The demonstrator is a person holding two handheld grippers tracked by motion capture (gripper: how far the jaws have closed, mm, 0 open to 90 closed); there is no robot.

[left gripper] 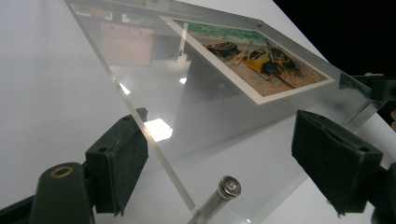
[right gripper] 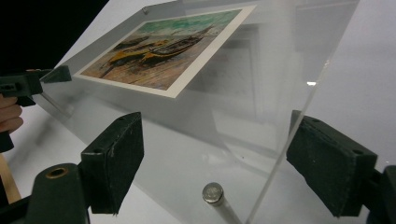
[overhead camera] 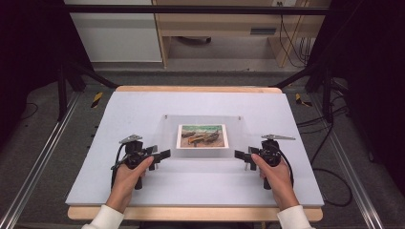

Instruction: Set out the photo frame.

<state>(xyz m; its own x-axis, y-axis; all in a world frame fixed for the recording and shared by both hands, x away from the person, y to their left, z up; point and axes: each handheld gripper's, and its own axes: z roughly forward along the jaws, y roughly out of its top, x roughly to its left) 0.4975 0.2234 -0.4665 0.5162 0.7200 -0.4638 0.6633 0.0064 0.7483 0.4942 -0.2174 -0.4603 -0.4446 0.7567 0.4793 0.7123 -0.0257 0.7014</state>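
A clear acrylic frame (overhead camera: 168, 139) lies flat in the middle of the white board, with a picture of beached boats (overhead camera: 202, 136) inside it. My left gripper (overhead camera: 160, 152) is at its near left corner and my right gripper (overhead camera: 241, 155) at its near right corner. In the left gripper view the jaws (left gripper: 224, 140) stand wide, with the plate's corner and a metal standoff (left gripper: 229, 186) between them. The right gripper view shows the same: wide jaws (right gripper: 217, 137) astride the corner, with a standoff (right gripper: 212, 192) there too. I see neither pair pressing on the plate.
The white board (overhead camera: 143, 105) covers a wooden table whose edge (overhead camera: 191, 213) shows at the front. Metal rails (overhead camera: 33, 167) run along both sides. A cabinet (overhead camera: 215, 28) stands beyond the table, and cables (overhead camera: 329, 143) lie on the floor at the right.
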